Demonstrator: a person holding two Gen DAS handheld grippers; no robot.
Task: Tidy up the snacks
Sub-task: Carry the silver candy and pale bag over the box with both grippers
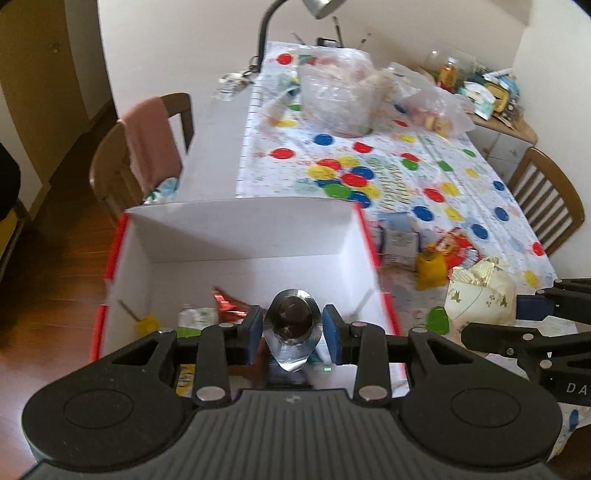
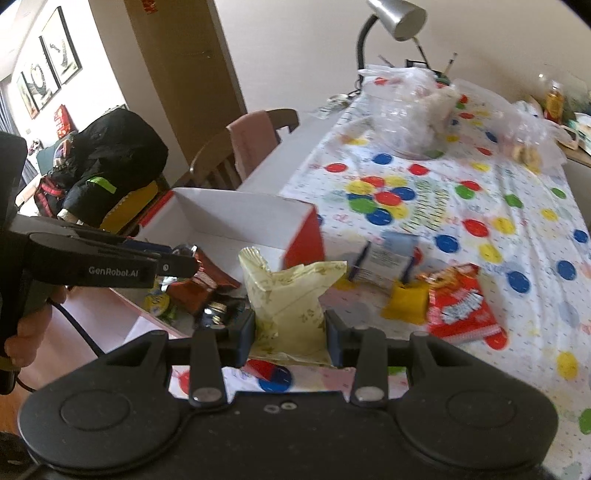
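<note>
My left gripper (image 1: 292, 334) is shut on a silver foil snack packet (image 1: 291, 321), seen end-on above the open white box with red outer sides (image 1: 240, 229). Inside the box lie a red foil wrapper (image 1: 229, 304), a green-and-white packet (image 1: 195, 317) and a small yellow item (image 1: 147, 321). My right gripper (image 2: 290, 332) is shut on a crumpled pale yellow snack bag (image 2: 291, 302), just right of the box (image 2: 236, 210) and over the tablecloth. On the cloth lie a red packet (image 2: 458, 302), a small yellow packet (image 2: 404, 299) and a white-and-blue packet (image 2: 388, 258).
The table carries a dotted cloth (image 1: 461, 177), clear plastic bags (image 1: 340, 92) at the far end and a desk lamp (image 2: 399, 18). Wooden chairs stand on the left (image 1: 147, 147) and right (image 1: 546, 199). A cluttered side cabinet (image 1: 498, 99) is at the back right.
</note>
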